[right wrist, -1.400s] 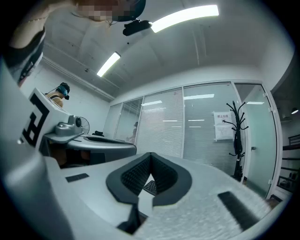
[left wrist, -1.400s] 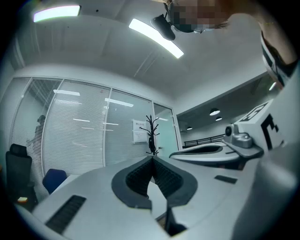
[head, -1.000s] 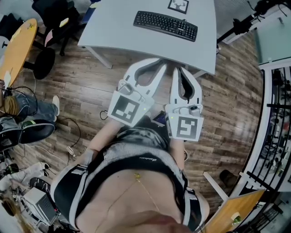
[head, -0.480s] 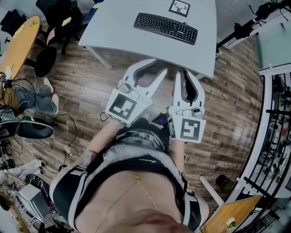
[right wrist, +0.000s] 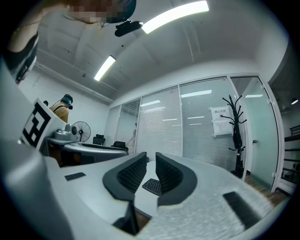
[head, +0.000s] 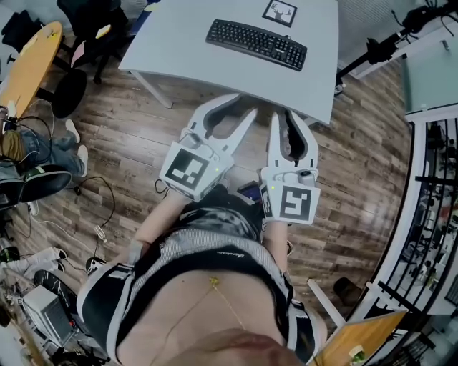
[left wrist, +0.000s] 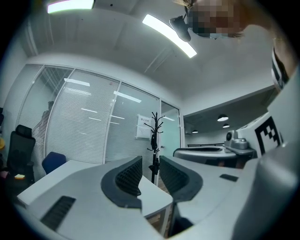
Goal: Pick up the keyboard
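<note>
A black keyboard (head: 256, 43) lies on the pale grey table (head: 179, 50), far ahead of both grippers. My left gripper (head: 241, 107) hangs over the wooden floor just short of the table's near edge, pointing level at it. The jaws have just been opening and stand slightly open with nothing between them (left wrist: 150, 176). My right gripper (head: 286, 118) is beside it, also short of the edge. Its jaws have just been opening too and hold nothing (right wrist: 151, 173). In the right gripper view the keyboard (right wrist: 152, 186) shows through the gap, well beyond the jaws.
A square marker card (head: 280, 11) lies on the table behind the keyboard. A black office chair (head: 79, 28) and a wooden table (head: 28, 68) stand at the left, with a seated person (head: 28, 154) and floor cables. A metal rack (head: 436, 186) lines the right. A coat stand (left wrist: 153, 136) stands beyond.
The jaws of both grippers have parted a little. The right gripper has edged slightly toward the table; the left has stayed about where it was.
</note>
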Demonstrator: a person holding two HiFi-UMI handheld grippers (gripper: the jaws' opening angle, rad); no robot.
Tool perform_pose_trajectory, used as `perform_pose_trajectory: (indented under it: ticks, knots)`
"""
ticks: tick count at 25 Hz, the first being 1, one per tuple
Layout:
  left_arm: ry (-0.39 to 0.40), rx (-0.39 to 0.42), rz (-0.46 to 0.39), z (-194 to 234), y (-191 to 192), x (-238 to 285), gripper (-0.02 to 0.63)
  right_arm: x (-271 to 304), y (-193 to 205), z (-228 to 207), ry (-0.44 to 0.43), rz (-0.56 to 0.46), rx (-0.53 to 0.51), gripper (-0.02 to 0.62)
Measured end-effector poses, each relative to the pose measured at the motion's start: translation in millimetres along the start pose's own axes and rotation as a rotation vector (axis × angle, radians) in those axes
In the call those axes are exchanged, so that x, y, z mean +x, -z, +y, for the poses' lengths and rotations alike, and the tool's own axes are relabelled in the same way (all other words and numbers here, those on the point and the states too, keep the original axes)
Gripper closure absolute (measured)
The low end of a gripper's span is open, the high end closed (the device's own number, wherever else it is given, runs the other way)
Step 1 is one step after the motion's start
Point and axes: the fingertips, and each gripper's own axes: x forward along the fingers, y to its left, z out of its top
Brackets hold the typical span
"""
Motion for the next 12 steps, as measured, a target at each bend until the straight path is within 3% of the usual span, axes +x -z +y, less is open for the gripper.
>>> perform_pose_trajectory:
  ticks: [3,12]
  knots:
    - [0.005,-0.015,0.041,2,3,3,0.515,3,3,-4,0.005,0.006,0.019,0.532]
    - [0.031,-0.041,0.029,26,7,40,0.515,33,12,-27,0.049,0.010,0.015,0.523]
